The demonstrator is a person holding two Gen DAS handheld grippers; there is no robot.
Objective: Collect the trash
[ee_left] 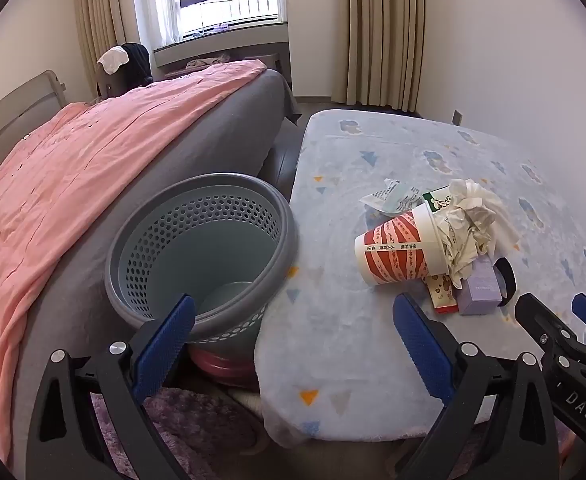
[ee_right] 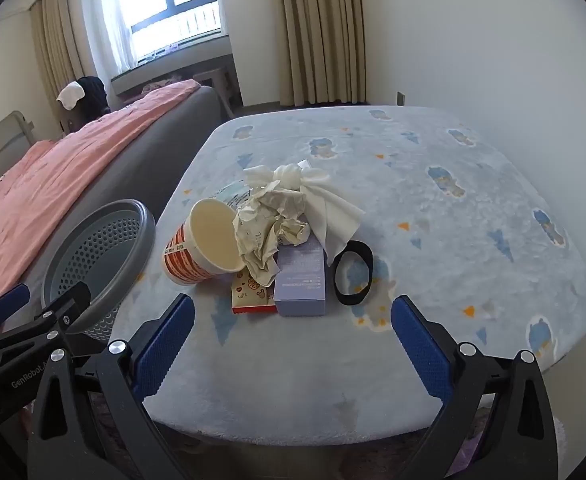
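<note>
A small heap of trash sits on the table (ee_right: 433, 360), which is covered with a pale blue fleece printed with triangles and cartoon figures. A red-and-white paper cup (ee_right: 201, 248) lies on its side with its empty mouth turned toward the right wrist camera. Crumpled paper (ee_right: 269, 224) and a white tissue (ee_right: 325, 204) are piled against its rim, over a lavender box (ee_right: 301, 280) and a small red-edged packet (ee_right: 251, 298). A black band (ee_right: 353, 274) lies flat just beside the box, and a torn printed wrapper (ee_left: 393, 198) lies behind the cup.

A grey perforated wastebasket (ee_left: 201, 248) stands between the table and the bed with the pink cover (ee_left: 73, 184), its rim touching the table edge.

The left gripper (ee_left: 293, 326) hovers near the basket and table edge, its blue fingers spread wide and empty. The right gripper (ee_right: 293, 326) faces the heap, likewise wide and empty.
</note>
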